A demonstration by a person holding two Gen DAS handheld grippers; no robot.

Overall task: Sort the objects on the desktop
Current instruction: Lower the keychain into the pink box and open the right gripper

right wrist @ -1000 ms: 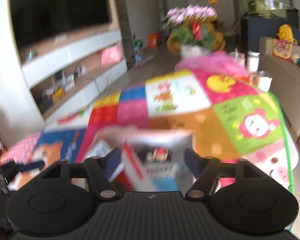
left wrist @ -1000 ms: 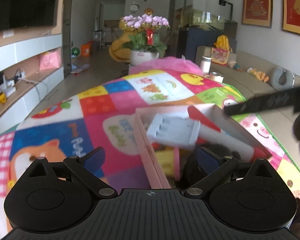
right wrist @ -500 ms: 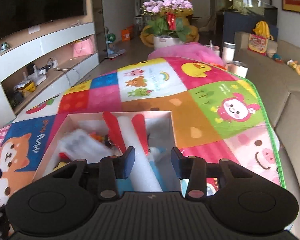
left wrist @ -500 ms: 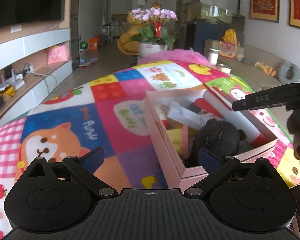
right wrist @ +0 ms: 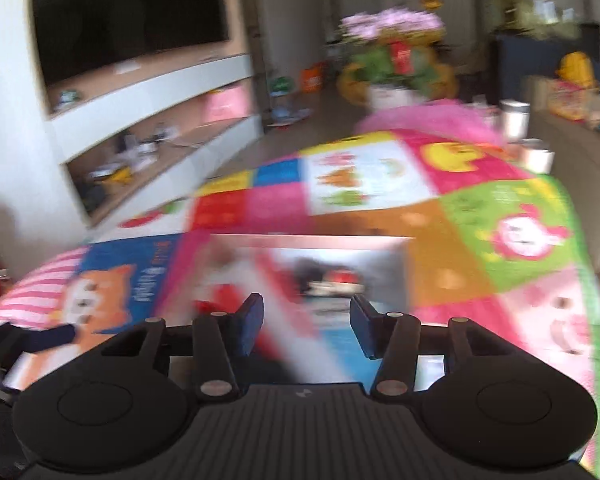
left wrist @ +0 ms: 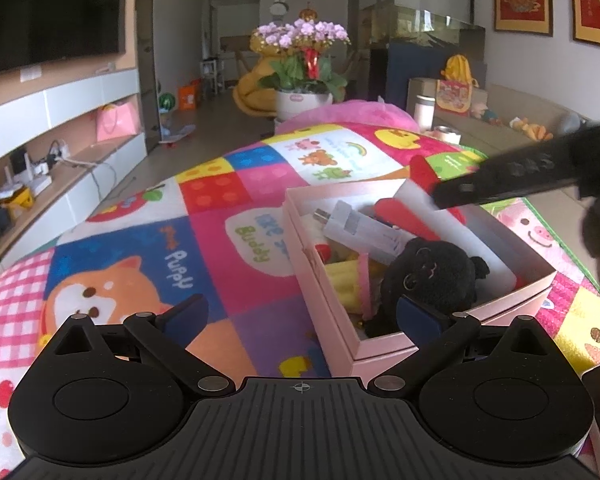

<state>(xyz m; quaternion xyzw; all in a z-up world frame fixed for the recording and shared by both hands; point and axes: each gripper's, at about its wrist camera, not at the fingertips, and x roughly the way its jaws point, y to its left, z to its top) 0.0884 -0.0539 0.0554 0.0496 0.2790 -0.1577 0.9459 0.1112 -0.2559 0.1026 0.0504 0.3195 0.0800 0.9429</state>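
While both grippers gape empty, a pink box [left wrist: 380, 350] sits on the patchwork blanket [left wrist: 220, 240].

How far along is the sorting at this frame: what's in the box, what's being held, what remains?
Done: the pink box already holds a black plush toy, a white tube and a red-and-white roll. In hand: nothing; the left gripper is open over the mat, and the right gripper, its jaws just reopening, hovers over the box. Left: no loose items are visible.
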